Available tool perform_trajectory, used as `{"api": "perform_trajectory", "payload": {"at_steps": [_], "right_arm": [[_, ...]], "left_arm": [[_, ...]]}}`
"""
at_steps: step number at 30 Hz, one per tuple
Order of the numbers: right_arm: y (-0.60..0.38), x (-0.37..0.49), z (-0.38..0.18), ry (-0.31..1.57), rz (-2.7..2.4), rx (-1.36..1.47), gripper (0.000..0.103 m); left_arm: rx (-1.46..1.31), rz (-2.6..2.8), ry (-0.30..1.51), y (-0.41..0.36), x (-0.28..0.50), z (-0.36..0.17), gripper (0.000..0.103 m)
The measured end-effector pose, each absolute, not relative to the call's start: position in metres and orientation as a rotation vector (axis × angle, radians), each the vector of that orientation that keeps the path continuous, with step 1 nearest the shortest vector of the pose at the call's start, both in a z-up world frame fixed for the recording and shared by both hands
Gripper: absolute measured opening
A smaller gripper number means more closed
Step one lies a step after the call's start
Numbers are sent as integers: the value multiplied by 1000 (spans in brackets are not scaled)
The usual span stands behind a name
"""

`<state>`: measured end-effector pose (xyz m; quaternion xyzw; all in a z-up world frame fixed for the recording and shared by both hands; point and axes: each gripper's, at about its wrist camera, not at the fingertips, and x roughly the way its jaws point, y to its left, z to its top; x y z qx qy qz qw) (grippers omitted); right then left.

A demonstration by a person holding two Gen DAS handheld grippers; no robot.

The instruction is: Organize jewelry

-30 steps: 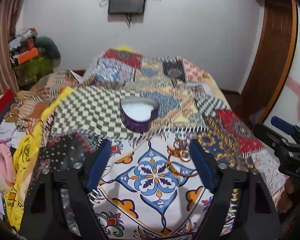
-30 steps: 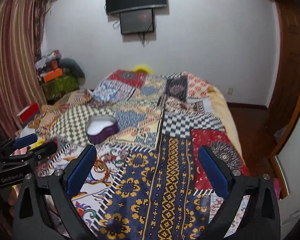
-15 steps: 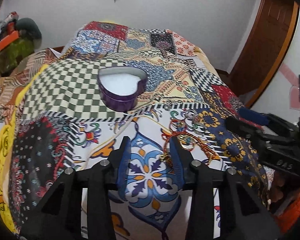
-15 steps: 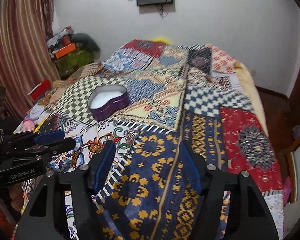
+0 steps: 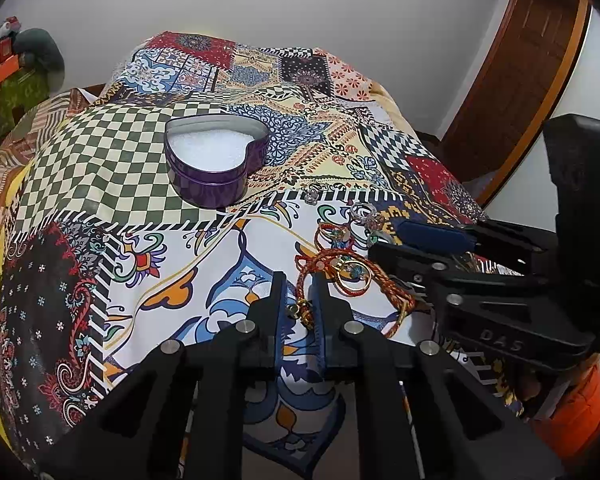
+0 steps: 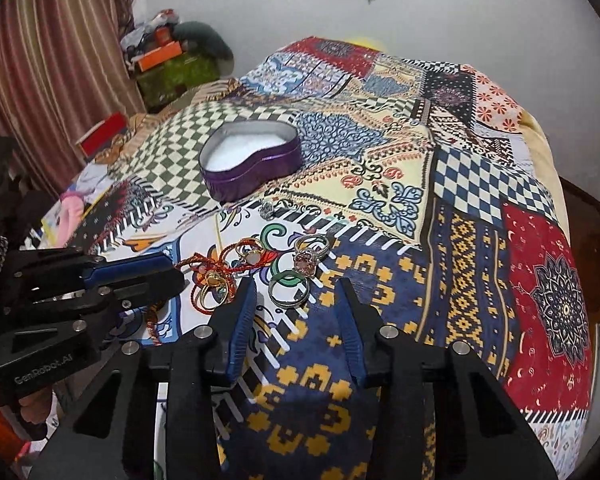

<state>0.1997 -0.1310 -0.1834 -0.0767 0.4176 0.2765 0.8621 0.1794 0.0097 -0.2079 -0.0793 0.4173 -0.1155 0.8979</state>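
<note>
A pile of jewelry lies on the patchwork bedspread [image 6: 480, 240], in front of an open purple heart-shaped tin [image 5: 216, 164] [image 6: 252, 160] with a white lining. My left gripper [image 5: 298, 284] [image 6: 180, 270] points down at the pile's left side. Its jaws are closing and pinch a red braided cord bracelet [image 5: 320, 262] [image 6: 208, 262] near its gold bead. My right gripper [image 6: 296, 292] [image 5: 384, 240] is closing too, with a green ring [image 6: 289, 288] lying between its blue pads, untouched. A pink-stone ring [image 6: 306, 258] and gold rings [image 6: 212, 284] lie close by.
A small silver piece [image 6: 266, 209] lies nearer the tin. A wooden door [image 5: 520, 80] stands right of the bed, a striped curtain [image 6: 40, 60] and a heap of boxes [image 6: 172, 60] to its left. An orange sleeve [image 5: 572, 412] shows behind the right gripper.
Both grippers came down and tilted toward the jewelry while their jaws narrowed. The left one now has the red cord between its pads; the right one has moved left over the green ring.
</note>
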Motion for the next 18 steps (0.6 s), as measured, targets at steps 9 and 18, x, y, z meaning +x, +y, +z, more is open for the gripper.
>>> {"api": "perform_trajectory", "payload": {"at_steps": [9, 18], "right_arm": [[-129, 199, -183, 871, 582, -175, 20], [-135, 192, -166, 841, 560, -142, 20]], "left_arm": [[-164, -244, 832, 10, 177, -201, 9], [-163, -224, 758, 19, 170, -174, 9]]}}
